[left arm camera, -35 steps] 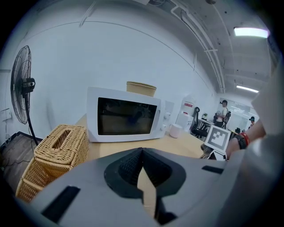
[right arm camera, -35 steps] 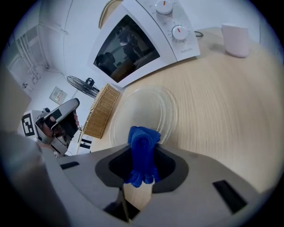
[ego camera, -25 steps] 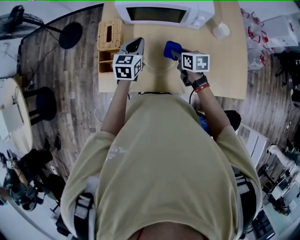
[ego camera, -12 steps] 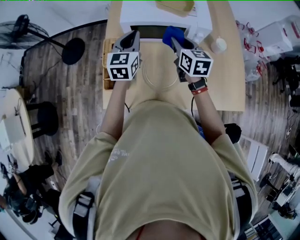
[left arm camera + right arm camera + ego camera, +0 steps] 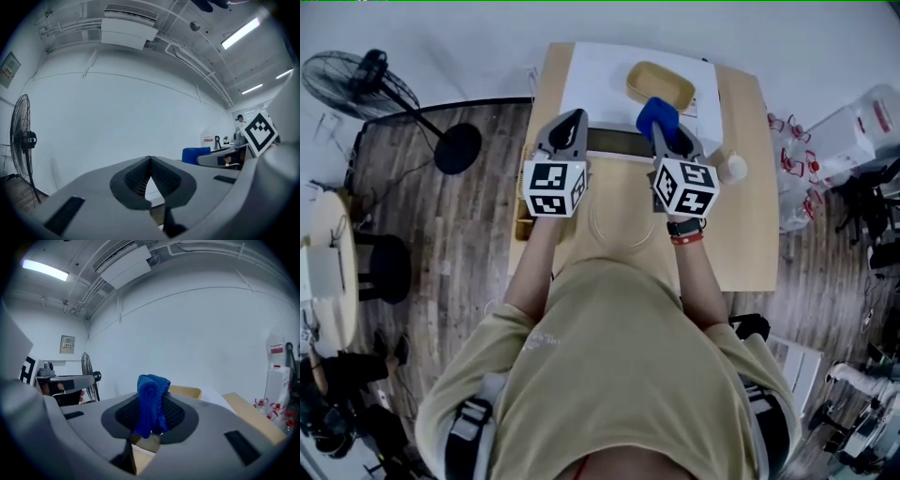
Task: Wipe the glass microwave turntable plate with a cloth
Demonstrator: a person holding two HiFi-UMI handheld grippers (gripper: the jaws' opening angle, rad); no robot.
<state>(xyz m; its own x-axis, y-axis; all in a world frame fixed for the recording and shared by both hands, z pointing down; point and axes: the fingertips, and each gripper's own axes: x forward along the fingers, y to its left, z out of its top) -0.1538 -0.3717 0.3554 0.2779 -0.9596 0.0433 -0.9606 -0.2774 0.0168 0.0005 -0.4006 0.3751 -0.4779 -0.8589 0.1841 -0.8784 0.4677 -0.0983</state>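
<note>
The glass turntable plate [image 5: 614,228] shows only as a faint round outline on the wooden table [image 5: 750,244], below and between my two raised grippers. My right gripper [image 5: 664,129] is shut on a bunched blue cloth [image 5: 654,114], which sticks up out of its jaws. The same blue cloth [image 5: 151,401] fills the right gripper [image 5: 151,414] in its own view, which faces the wall. My left gripper [image 5: 570,124] is held up beside it. In the left gripper view, that gripper [image 5: 150,161] has its jaws closed tip to tip with nothing between them.
A white microwave [image 5: 609,80] stands at the table's far edge with a tan basket [image 5: 660,84] on top. A white cup [image 5: 732,168] sits at the right. A standing fan [image 5: 366,80] and a black stool [image 5: 389,253] are on the wooden floor to the left.
Both grippers have risen from just above the table and now point up and forward at the wall. The blue cloth stayed in the right gripper. The head view has shifted, showing the microwave's top.
</note>
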